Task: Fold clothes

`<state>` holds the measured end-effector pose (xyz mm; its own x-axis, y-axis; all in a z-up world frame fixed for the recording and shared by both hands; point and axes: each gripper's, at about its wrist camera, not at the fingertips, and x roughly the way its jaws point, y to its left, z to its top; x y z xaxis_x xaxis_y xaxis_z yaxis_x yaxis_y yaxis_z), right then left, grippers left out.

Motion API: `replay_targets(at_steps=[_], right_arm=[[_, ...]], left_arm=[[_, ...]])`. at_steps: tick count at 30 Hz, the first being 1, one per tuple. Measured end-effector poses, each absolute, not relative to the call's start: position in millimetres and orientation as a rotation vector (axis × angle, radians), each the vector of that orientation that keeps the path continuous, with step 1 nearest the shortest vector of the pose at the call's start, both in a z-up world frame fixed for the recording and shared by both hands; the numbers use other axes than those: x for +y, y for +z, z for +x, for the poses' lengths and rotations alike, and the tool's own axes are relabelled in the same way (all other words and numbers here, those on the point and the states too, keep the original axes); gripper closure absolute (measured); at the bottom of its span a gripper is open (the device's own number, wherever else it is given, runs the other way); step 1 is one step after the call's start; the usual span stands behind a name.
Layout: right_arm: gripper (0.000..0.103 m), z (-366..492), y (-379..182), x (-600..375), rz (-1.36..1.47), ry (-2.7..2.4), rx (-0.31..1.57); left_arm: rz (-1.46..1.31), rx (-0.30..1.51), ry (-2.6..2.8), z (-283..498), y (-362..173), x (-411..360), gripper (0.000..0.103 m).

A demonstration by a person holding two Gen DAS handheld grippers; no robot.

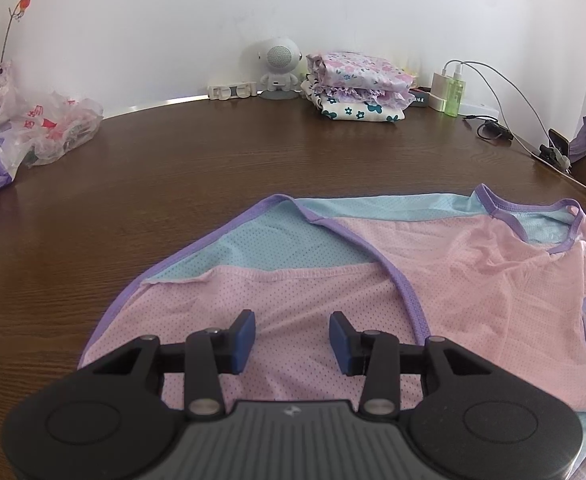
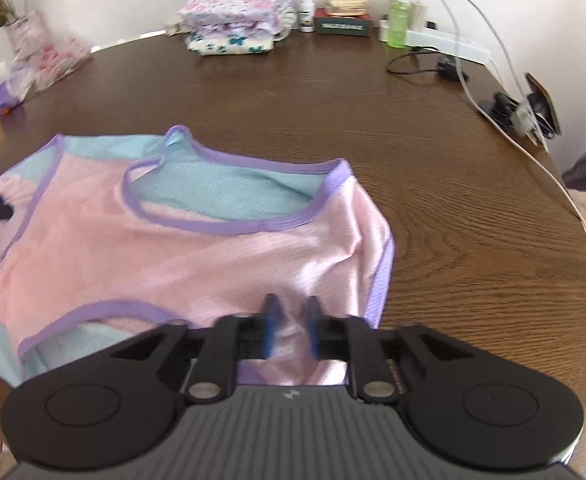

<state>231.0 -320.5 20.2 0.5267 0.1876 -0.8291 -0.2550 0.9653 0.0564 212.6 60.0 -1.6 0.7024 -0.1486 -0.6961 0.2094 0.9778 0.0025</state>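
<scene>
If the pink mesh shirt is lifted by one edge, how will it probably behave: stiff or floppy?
The pink mesh shirt will probably hang limp: it already lies in soft wrinkles on the table. The thin, perforated fabric looks light, so it may slide on the smooth wood when pushed. Pinched fabric bunches between the right tool pads, so it likely folds easily.

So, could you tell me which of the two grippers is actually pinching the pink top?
The right gripper: its blue pads are closed on a bunch of the pink top. The left gripper hangs over the fabric with its jaws apart, gripping nothing.
</scene>
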Motion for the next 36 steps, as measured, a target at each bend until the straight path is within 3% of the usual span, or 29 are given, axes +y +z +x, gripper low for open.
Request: replay_targets(at_steps=[9,16,18,20,29,33,36], right_arm=[[0.102,229,23,-345,-0.068,0.210,1.016],[0.081,197,35,-334,-0.027,0.267,0.952],[0.082,194,26,-333,-0.046,0.255,0.971],[0.093,191,19,-335,-0.063,0.243,0.988],[0.091,208,61,-315,0.042,0.404,0.903],[0.071,244,66,-270,-0.003,0.490,0.879],[0.070,273,56,-240,-0.007,0.512,0.900]], left_arm=[[0.080,0.760,-0.192,211,-2,61,0.063],[0.079,0.758,-0.189,211,-1,61,0.063],[0.079,0.757,-0.192,211,-2,61,0.063],[0.079,0.756,-0.192,211,-1,61,0.063],[0.081,0.754,-0.193,211,-2,61,0.063],[0.079,0.751,-0.197,210,-2,61,0.063],[0.077,0.749,-0.199,210,-2,61,0.063]])
